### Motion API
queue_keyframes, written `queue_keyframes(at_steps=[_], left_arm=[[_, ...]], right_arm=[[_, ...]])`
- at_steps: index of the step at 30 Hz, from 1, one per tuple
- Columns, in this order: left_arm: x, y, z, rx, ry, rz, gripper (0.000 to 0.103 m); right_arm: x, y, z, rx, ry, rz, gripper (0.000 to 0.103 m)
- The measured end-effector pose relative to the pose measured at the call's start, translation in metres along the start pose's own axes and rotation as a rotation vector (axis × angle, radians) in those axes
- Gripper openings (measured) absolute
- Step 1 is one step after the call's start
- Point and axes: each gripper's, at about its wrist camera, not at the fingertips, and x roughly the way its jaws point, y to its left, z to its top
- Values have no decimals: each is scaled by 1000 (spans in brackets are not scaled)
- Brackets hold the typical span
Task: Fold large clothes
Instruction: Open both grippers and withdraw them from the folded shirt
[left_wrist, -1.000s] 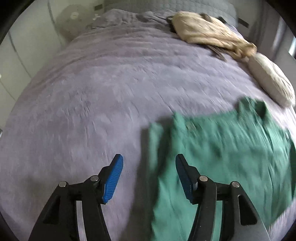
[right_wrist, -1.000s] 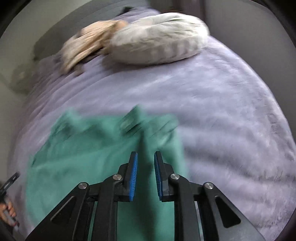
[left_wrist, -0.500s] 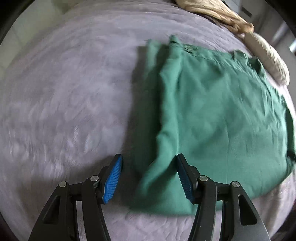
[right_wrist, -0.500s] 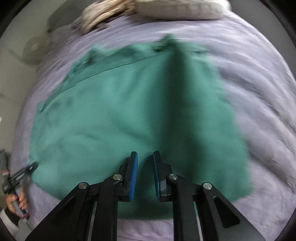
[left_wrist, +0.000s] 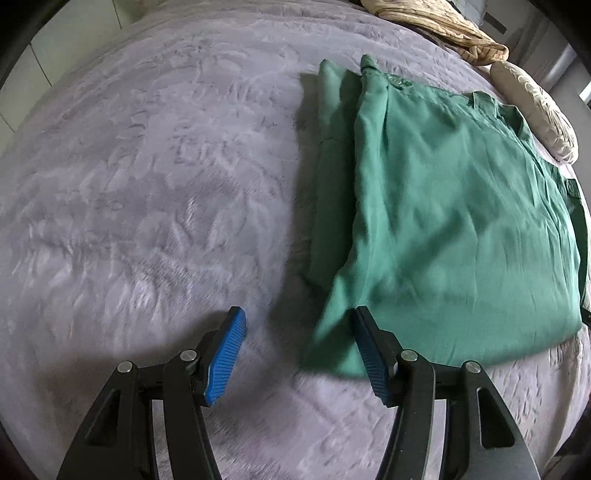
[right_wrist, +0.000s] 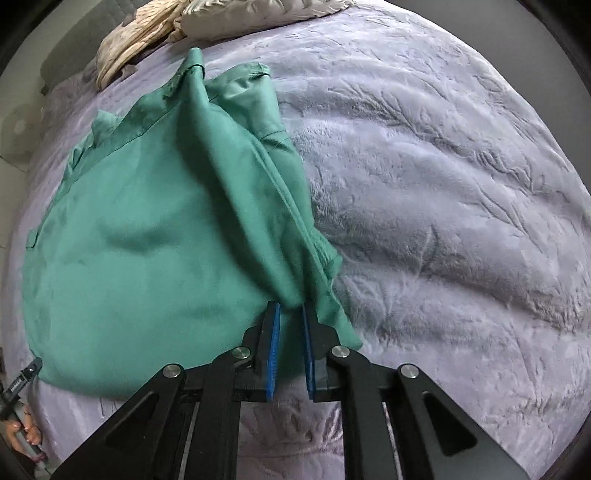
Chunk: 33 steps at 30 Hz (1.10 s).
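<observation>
In the left wrist view, our left gripper (left_wrist: 297, 354) hovers over the bed (left_wrist: 147, 184) with its fingers wide apart, the near corner of the green shirt (left_wrist: 443, 221) lying between them, ungripped. A beige garment (left_wrist: 436, 22) and a pillow (left_wrist: 535, 107) lie beyond.

In the right wrist view, our right gripper (right_wrist: 290, 350) has its fingers clamped on a bunched fold of the shirt (right_wrist: 147, 240), which lies spread on the bed (right_wrist: 443, 184).

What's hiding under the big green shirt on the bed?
Under the folded green shirt you can see only the fuzzy lavender bedspread around its edges. Another green layer peeks out along one side. Anything beneath the middle is covered.
</observation>
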Motion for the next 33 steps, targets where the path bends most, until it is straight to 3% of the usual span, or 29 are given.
queue_keyframes(at_steps=[5, 10, 25, 26, 27, 28, 33], left_arm=[[-14, 13, -12, -39, 25, 10, 62], [-26, 14, -20, -17, 48, 34, 62], [-68, 49, -63, -53, 115, 32, 64], [-70, 48, -64, -52, 113, 32, 70], [-73, 49, -66, -53, 109, 34, 91], [-77, 49, -67, -56, 99, 37, 102], [-90, 52, -72, -50, 78, 12, 102]], right_arm=[[-16, -1, -8, 70, 20, 15, 15], [-28, 17, -30, 99, 57, 55, 15], [-26, 120, -91, 81, 198, 200, 15], [-24, 127, -92, 79, 204, 207, 15], [-24, 132, -94, 77, 210, 213, 15], [-28, 132, -101, 75, 216, 219, 15], [-34, 154, -111, 55, 229, 234, 17]])
